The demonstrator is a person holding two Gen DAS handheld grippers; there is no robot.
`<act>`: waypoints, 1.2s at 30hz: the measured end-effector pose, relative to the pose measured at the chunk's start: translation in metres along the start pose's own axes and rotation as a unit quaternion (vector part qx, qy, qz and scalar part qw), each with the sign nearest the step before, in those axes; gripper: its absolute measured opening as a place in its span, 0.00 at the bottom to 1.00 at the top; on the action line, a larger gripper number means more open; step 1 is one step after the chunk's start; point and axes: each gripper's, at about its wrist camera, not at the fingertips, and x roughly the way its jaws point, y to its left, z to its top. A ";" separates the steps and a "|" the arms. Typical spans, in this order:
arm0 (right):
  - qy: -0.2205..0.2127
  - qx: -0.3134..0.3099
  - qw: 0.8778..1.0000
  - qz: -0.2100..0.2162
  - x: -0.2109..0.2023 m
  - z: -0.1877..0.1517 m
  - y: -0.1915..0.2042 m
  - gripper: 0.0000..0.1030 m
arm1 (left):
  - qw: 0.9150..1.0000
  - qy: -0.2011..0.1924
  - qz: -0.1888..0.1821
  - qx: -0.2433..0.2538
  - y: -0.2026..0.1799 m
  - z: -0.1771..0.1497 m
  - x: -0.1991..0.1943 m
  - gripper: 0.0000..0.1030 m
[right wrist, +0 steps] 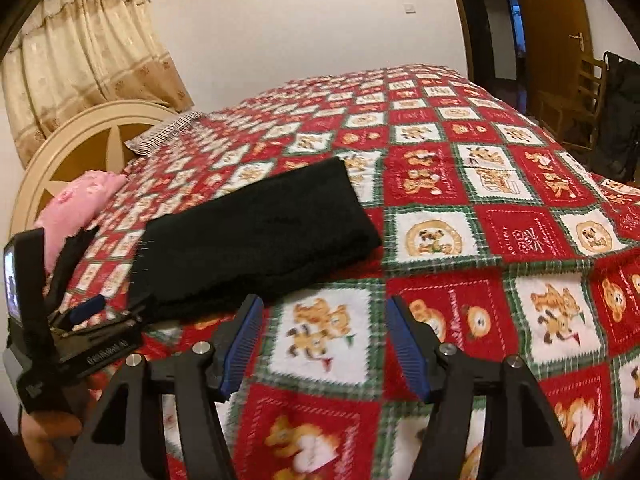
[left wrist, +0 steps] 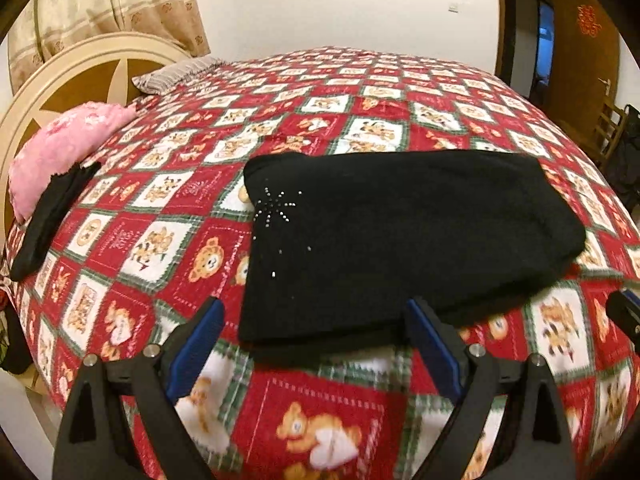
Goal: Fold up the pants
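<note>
Blue ribbed pads line both black fingers of the left gripper (left wrist: 314,322), whose jaws stand wide apart with nothing pressed between them; the near edge of the folded black pants (left wrist: 400,236) lies just ahead of and between the fingertips, resting on the bedspread. A starburst of small shiny studs (left wrist: 276,206) marks the pants toward that gripper's left side. Beyond the pants, the red, white and green teddy-bear bedspread (left wrist: 320,400) runs away to the far wall. Far left of this gripper, a second dark garment (left wrist: 52,216) lies folded against a pink pillow (left wrist: 64,148), with a striped pillow (left wrist: 176,74) and a cream round headboard (left wrist: 60,76) further off.

The right gripper (right wrist: 324,330) likewise has blue pads and parted jaws, narrower than the left pair, holding nothing; only bedspread (right wrist: 520,236) shows between its fingers. The pants (right wrist: 256,236) sit ahead and to its left, apart from its fingertips. At its far left the left gripper (right wrist: 86,312) appears from the side, carried in a hand (right wrist: 48,436), its tips near the pants' corner, though blur leaves contact uncertain. Curtains (right wrist: 92,68) hang behind the headboard; a wooden door (right wrist: 560,32) stands far right.
</note>
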 end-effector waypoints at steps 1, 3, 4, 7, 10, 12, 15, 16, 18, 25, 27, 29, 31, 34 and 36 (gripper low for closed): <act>0.001 -0.004 1.000 -0.005 -0.002 -0.002 0.003 0.63 | 1.000 -0.002 -0.001 0.005 -0.001 -0.003 -0.006 0.91; 0.000 -0.009 1.000 -0.012 -0.008 -0.005 0.007 0.63 | 1.000 -0.006 0.002 0.010 -0.002 -0.006 -0.015 0.91; -0.002 -0.008 1.000 -0.009 -0.012 -0.007 0.008 0.63 | 1.000 -0.008 0.004 0.010 -0.003 -0.008 -0.021 0.94; -0.013 -0.004 1.000 -0.006 -0.026 -0.010 0.011 0.63 | 1.000 -0.008 -0.004 0.000 -0.001 -0.008 -0.034 1.00; -0.032 -0.012 0.999 -0.016 -0.042 -0.008 0.015 0.63 | 0.999 -0.033 -0.015 -0.006 0.000 -0.007 -0.052 1.00; -0.054 -0.015 0.998 -0.025 -0.057 -0.005 0.018 0.63 | 0.999 -0.041 0.001 -0.011 -0.001 -0.007 -0.061 1.00; -0.094 -0.021 0.995 -0.038 -0.082 -0.001 0.022 0.63 | 0.999 -0.054 0.000 -0.006 -0.004 -0.008 -0.073 1.00; -0.110 -0.026 0.993 -0.043 -0.091 0.000 0.025 0.63 | 0.998 -0.055 0.000 0.000 -0.006 -0.009 -0.078 1.00; -0.136 -0.037 0.989 -0.052 -0.107 0.001 0.030 0.63 | 0.998 -0.059 0.013 0.008 -0.009 -0.009 -0.085 1.00; -0.171 -0.051 0.982 -0.056 -0.127 -0.002 0.043 0.74 | 0.997 -0.077 0.018 0.010 -0.009 -0.007 -0.108 1.00; -0.171 -0.050 0.982 -0.058 -0.129 -0.002 0.043 0.74 | 0.996 -0.084 0.017 0.011 -0.009 -0.007 -0.113 1.00; -0.175 -0.046 0.982 -0.058 -0.132 -0.002 0.043 0.74 | 0.996 -0.092 0.019 0.012 -0.009 -0.008 -0.117 1.00; -0.181 -0.044 0.981 -0.059 -0.136 -0.002 0.042 0.74 | 0.995 -0.099 0.022 0.011 -0.009 -0.009 -0.122 1.00; -0.189 -0.043 0.979 -0.061 -0.140 -0.003 0.041 0.74 | 0.994 -0.109 0.024 0.011 -0.011 -0.010 -0.128 1.00; -0.194 -0.041 0.978 -0.063 -0.142 -0.003 0.040 0.74 | 0.993 -0.114 0.023 0.013 -0.012 -0.010 -0.131 1.00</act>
